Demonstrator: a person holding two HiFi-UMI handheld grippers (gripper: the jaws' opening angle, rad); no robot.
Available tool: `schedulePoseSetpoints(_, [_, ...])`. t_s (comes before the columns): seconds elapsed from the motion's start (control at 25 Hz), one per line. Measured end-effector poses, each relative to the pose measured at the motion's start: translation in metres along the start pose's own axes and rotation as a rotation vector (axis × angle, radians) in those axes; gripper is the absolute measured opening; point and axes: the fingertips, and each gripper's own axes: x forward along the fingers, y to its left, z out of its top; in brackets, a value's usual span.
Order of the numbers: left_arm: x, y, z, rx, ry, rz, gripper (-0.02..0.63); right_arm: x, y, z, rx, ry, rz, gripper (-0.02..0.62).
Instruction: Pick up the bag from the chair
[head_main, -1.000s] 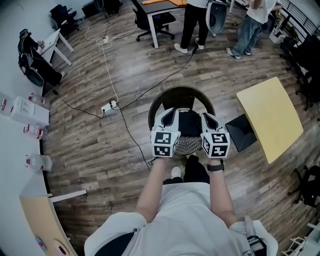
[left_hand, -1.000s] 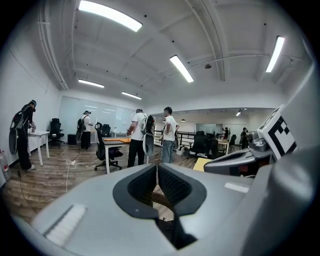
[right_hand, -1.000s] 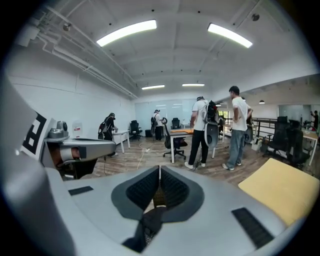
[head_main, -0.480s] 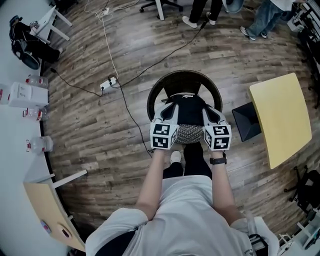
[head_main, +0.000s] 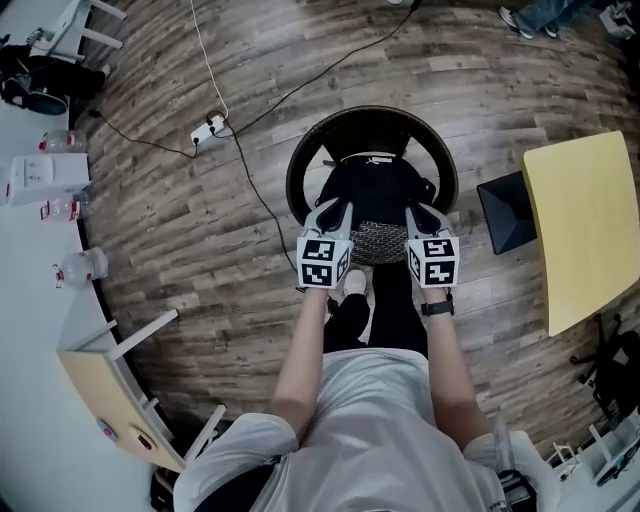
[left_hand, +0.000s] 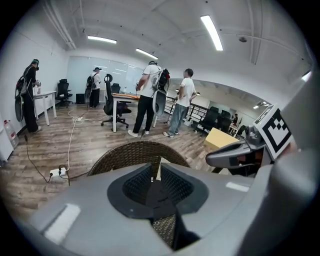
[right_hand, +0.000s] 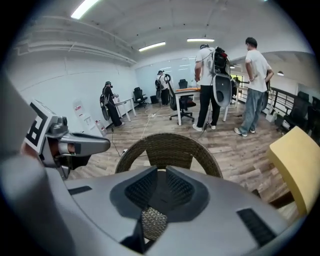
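Both grippers at the near end of the bag — fingers closed

The black bag (head_main: 375, 185) lies on the seat of the round wicker chair (head_main: 300, 175), filling most of the seat. The left gripper (head_main: 333, 212) points at the bag's left edge and the right gripper (head_main: 417, 214) at its right edge, both level with each other over the near side of the chair. In the left gripper view the fingers (left_hand: 137, 182) stand together, leaving only a narrow slit through which the chair back shows. In the right gripper view the fingers (right_hand: 140, 189) stand the same way — a thin slit, chair back beyond it. A yellow worktop (head_main: 585, 230) stands well apart to the right, on the wooden floor (head_main: 200, 250).
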Motion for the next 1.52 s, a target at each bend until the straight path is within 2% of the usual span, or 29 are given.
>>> schedulePoseSetpoints(0.24, [0.041, 0.013, -0.044, -0.002, 0.09, -0.004, 0.085, 0.047, -0.023, -0.025, 0.031, 0.024, 0.005, 0.014])
schedulePoseSetpoints(0.4, [0.069, 0.027, -0.069, -0.006, 0.146, 0.007, 0.106, 0.077, -0.04, -0.049, 0.053, 0.081, 0.012, 0.018])
schedulePoseSetpoints(0.44, [0.074, 0.03, -0.076, -0.013, 0.161, 0.009, 0.112, 0.083, -0.044, -0.055, 0.057, 0.098, 0.015, 0.034])
schedulePoseSetpoints(0.52, [0.082, 0.035, -0.09, -0.026, 0.187, 0.011, 0.12, 0.096, -0.049, -0.069, 0.066, 0.132, 0.023, 0.152])
schedulePoseSetpoints(0.72, [0.107, 0.051, -0.124, -0.044, 0.239, 0.02, 0.146, 0.127, -0.056, -0.108, 0.077, 0.205, 0.046, 0.164])
schedulePoseSetpoints(0.88, [0.128, 0.064, -0.153, -0.086, 0.274, 0.033, 0.243, 0.147, -0.06, -0.137, 0.073, 0.255, 0.056, 0.199])
schedulePoseSetpoints(1.04, [0.144, 0.075, -0.184, -0.123, 0.334, 0.027, 0.272, 0.168, -0.064, -0.168, 0.068, 0.329, 0.059, 0.21])
schedulePoseSetpoints(1.32, [0.171, 0.094, -0.225, -0.139, 0.413, 0.032, 0.278, 0.191, -0.084, -0.213, 0.054, 0.436, 0.016, 0.21])
schedulePoseSetpoints(1.52, [0.186, 0.111, -0.248, -0.082, 0.441, 0.079, 0.276, 0.204, -0.091, -0.235, 0.04, 0.491, 0.003, 0.21])
